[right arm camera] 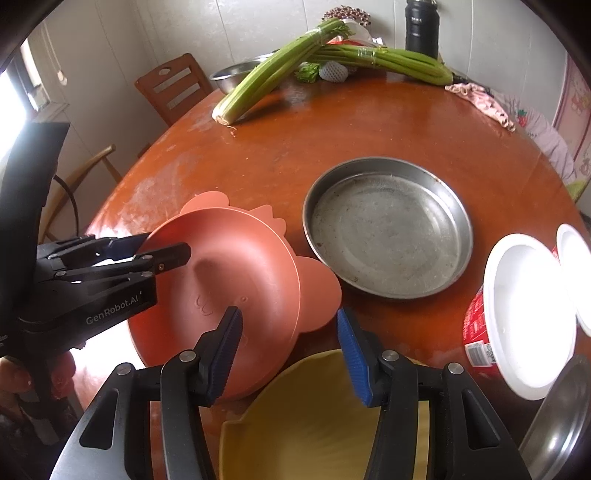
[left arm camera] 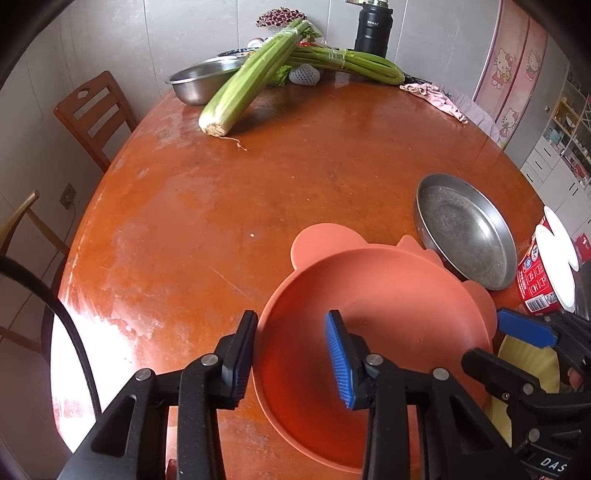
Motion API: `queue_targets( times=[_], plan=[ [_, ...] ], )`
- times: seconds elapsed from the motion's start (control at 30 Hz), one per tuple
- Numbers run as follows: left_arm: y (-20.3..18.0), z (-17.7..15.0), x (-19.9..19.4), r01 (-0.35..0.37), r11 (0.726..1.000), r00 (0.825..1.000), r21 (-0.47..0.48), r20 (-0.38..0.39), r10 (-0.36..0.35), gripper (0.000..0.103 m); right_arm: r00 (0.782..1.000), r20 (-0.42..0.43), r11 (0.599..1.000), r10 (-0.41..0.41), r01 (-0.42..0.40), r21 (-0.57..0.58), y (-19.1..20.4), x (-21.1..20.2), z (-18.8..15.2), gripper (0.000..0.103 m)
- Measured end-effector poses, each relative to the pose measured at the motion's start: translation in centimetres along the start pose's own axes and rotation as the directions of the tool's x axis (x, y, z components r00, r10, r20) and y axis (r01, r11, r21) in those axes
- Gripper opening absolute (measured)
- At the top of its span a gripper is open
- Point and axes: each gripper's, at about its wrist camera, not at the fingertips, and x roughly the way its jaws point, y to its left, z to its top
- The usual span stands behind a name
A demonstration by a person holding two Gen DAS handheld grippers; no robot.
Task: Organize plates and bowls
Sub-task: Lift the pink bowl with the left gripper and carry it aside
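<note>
A salmon-pink plastic bowl [left arm camera: 369, 317] with ear-shaped tabs on its rim sits on the round reddish-brown wooden table [left arm camera: 229, 206], near the front edge. The left gripper [left arm camera: 291, 354] straddles the bowl's left wall, one finger outside and the blue-padded one inside; the right wrist view shows the fingers drawn in on the rim there, though whether the pads actually press on it I cannot tell. The right gripper [right arm camera: 290, 354] straddles the bowl's right ear tab, its left finger over the bowl's inside and its right finger outside the tab; a visible gap remains, and contact cannot be judged. Just below the right gripper lies a yellow plastic plate [right arm camera: 317, 417], its edge tucked beside the pink bowl. A shallow round steel pan [right arm camera: 388, 229] rests just right of the bowl. Farther right stands a red instant-noodle cup [right arm camera: 480, 332] with a white lid. At the far side lie celery bunches [left arm camera: 255, 77], a steel basin [left arm camera: 199, 81] and a black flask [left arm camera: 373, 31].
</note>
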Motion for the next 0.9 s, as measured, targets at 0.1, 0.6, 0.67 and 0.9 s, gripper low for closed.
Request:
queue_targets(
  times=[0.1, 0.6, 0.67, 0.9],
  plan=[
    [0.9, 0.4, -0.3, -0.022, 1.0, 1.0, -0.004, 0.008, 0.022, 0.038, 1.0, 0.008, 1.0, 0.018, -0.018, -0.018, 0.9, -0.5, 0.1, 0.055],
    [1.4, 2.1, 1.6, -0.036, 0.999, 0.999, 0.011, -0.037, 0.036, 0.038, 0.992, -0.018, 0.986, 0.125, -0.126, -0.108, 5.3, -0.7, -0.2, 0.055],
    [1.6, 2.0, 1.8, -0.022, 1.0, 0.999, 0.0, -0.034, 0.022, 0.039, 0.993, -0.003, 0.99, 0.115, -0.115, -0.084, 4.4, -1.0, -0.1, 0.055],
    [2.4, 1.6, 1.7, -0.026, 1.0, 1.0, 0.0, -0.017, 0.026, 0.04, 0.998, -0.02, 0.998, 0.058, -0.058, 0.02, 1.1, -0.6, 0.5, 0.055]
  ],
)
